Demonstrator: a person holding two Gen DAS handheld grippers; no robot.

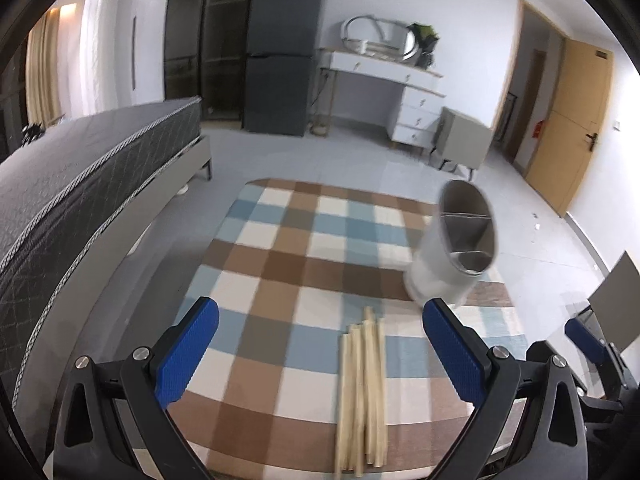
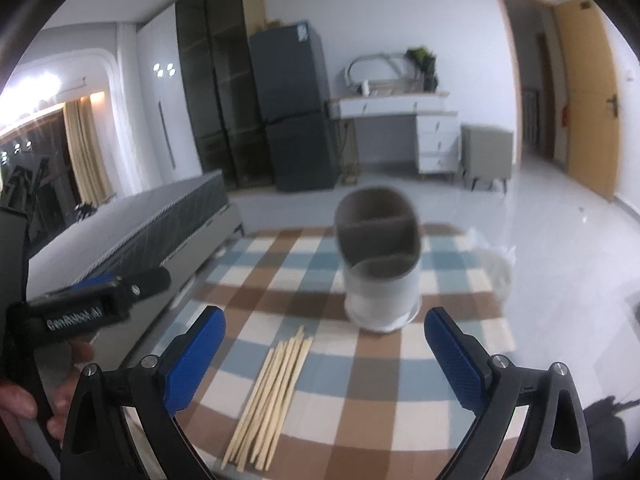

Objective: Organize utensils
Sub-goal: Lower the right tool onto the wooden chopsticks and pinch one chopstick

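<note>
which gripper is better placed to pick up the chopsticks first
Probably left. The bundle of pale wooden chopsticks lies between the open jaws of the left gripper, near its right side. In the right wrist view the bundle sits towards the left side of the right gripper, which faces the grey divided utensil holder.

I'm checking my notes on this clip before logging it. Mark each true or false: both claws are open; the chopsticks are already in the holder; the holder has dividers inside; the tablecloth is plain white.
1. Both claws are open. True: the left claw and right claw hold nothing.
2. The chopsticks are in the holder. False: they lie on the tablecloth in front of it.
3. The holder has dividers inside. True.
4. The tablecloth is plain white. False: it is checked brown, blue and cream.
</note>
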